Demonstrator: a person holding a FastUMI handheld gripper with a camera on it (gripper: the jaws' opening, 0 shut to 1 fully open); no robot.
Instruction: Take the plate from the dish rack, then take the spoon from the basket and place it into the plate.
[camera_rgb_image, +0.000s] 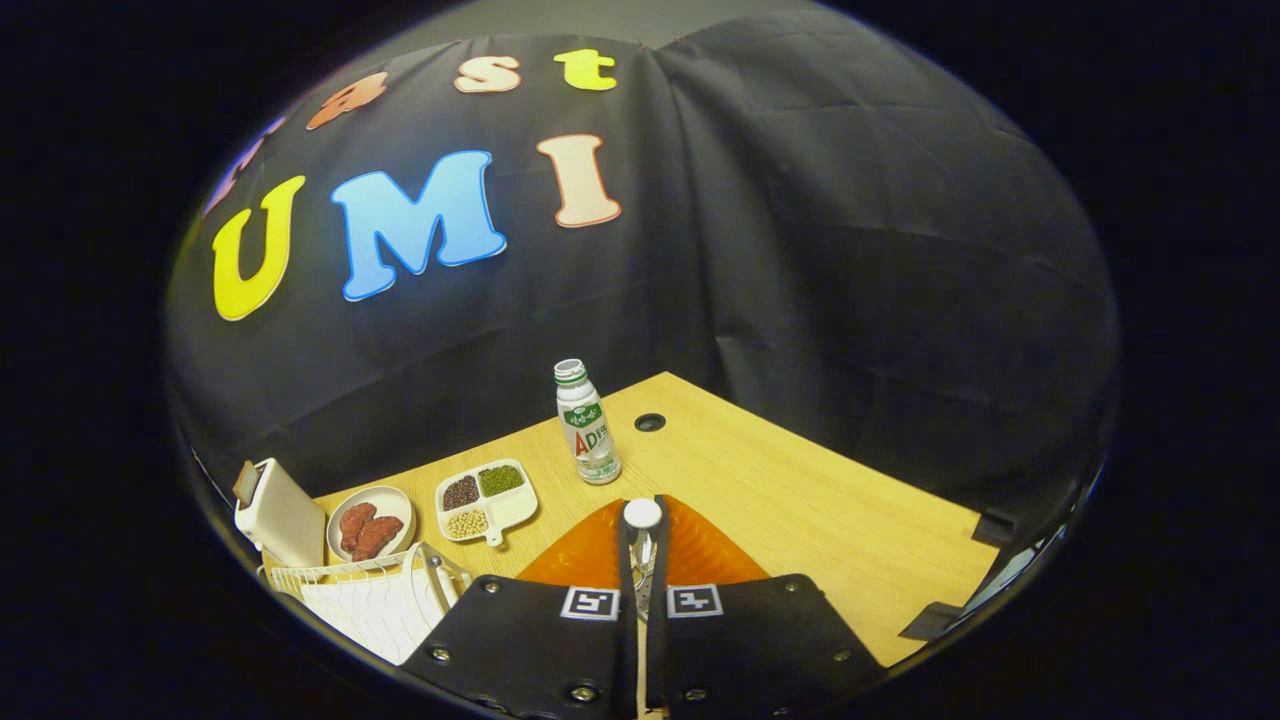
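Surface (800, 500): a light wooden top with a small round dark hole (650, 422) near its far corner, the booth's dark cloth wall rising behind it.
Plate (700, 555): orange, lying on the surface directly beneath the fingers; its rim fans out to both sides of them and its near part is hidden by the gripper body.
Gripper (643, 545): closed, the two fingers drawn together with barely a slit between them, both pressing on the spoon and poised over the middle of the plate.
Dish rack (375, 595): a white wire frame to the left of the fingers, at the near edge of the surface, with a white ribbed panel in it.
White box (278, 515): an upright pale item with a dark patch at its top corner, just behind the rack.
Round dish (370, 522): pale, holding reddish-brown pieces, between the white box and the divided tray.
Divided tray (487, 500): white, with three filled compartments, dark brown, green and pale beige grains, and one bare; it sits just left of the plate.
Bottle (587, 422): a small white bottle, green-rimmed cap, standing upright beyond the plate.
Spoon (642, 530): held upright between the fingers, its rounded white end showing just past the tips, above the plate.
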